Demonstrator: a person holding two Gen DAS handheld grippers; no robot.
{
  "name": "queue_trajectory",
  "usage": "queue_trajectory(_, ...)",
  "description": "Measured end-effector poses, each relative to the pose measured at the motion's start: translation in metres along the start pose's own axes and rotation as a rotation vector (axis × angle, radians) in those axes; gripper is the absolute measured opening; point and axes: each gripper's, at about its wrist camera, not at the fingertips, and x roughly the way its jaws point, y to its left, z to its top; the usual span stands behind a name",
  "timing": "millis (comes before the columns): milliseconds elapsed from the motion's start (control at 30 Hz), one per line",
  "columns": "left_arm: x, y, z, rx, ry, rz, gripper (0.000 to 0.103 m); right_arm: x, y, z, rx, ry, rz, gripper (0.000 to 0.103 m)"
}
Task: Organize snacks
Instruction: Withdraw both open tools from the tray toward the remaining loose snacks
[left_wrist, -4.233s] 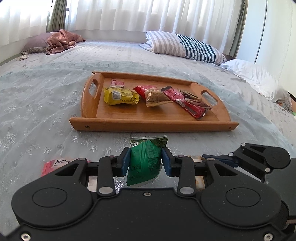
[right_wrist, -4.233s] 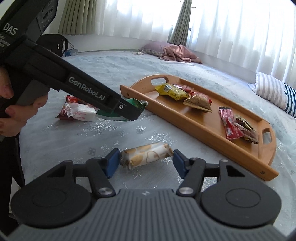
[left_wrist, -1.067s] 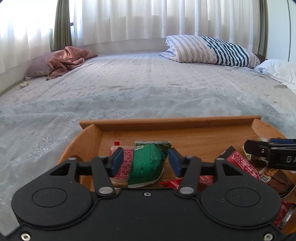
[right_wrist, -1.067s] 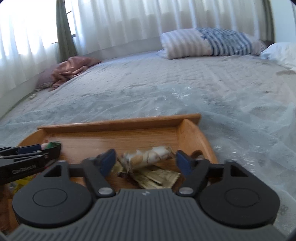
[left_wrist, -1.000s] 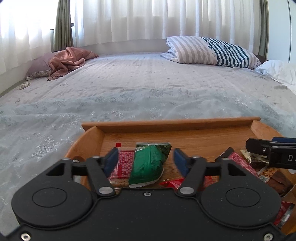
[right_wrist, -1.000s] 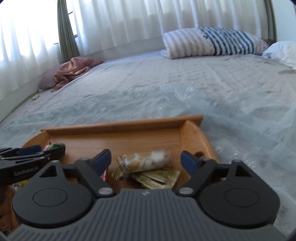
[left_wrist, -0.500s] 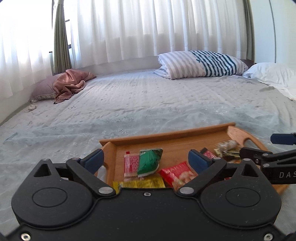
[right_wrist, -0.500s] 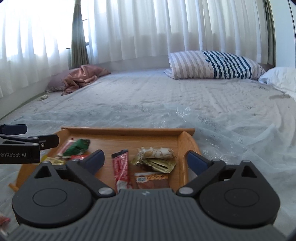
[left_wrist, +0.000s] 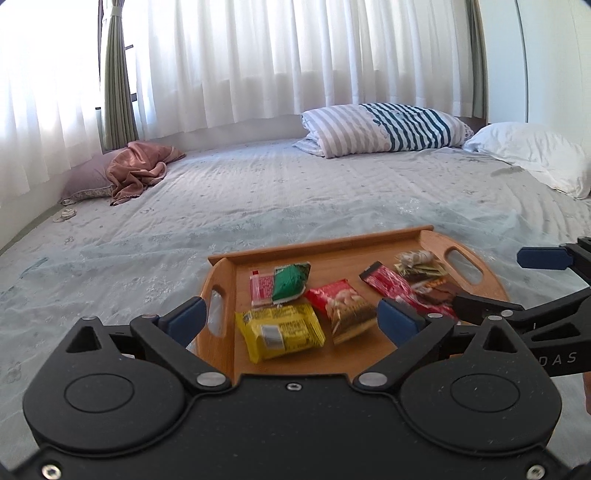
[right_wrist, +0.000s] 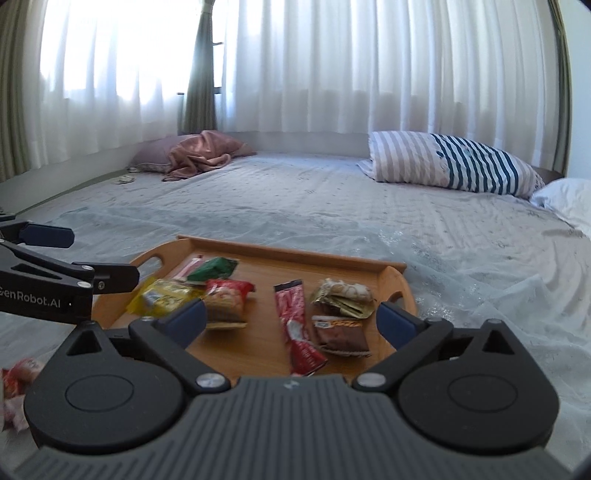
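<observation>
Left wrist view: the left gripper (left_wrist: 290, 319), jaws spread wide and empty, hangs over the near edge of the oblong wooden tray with cut-out handles (left_wrist: 461, 275) at lower centre; the green foil snack packet (left_wrist: 290, 282) lies upper left on it, overlapping a pink-red flat packet (left_wrist: 260, 290), with a yellow crinkled wrapper (left_wrist: 280, 332) nearest. These packets look light, soft and slippery; a pinch on a crimped end seam would likely hold best. Right wrist view: the right gripper (right_wrist: 291, 319), equally wide with nothing between its pads, faces the tray's right half, where a pale biscuit packet (right_wrist: 345, 291) rests on an olive wrapper. A red-and-white packet (right_wrist: 16, 376) remains on the pale embroidered bedspread (right_wrist: 332, 206) at lower left, with open room around it.
</observation>
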Motion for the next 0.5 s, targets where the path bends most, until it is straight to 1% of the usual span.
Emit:
queue_trajectory(300, -0.029, 0.013, -0.022, 0.000, -0.018, 0.013, 0.100, -0.016, 0.016, -0.017, -0.006, -0.016, 0.043, 0.103)
queue_trajectory(500, -0.034, 0.031, -0.031, -0.038, 0.004, 0.019, 0.100, -0.021, 0.025, -0.032, 0.000, -0.009, 0.071, 0.103)
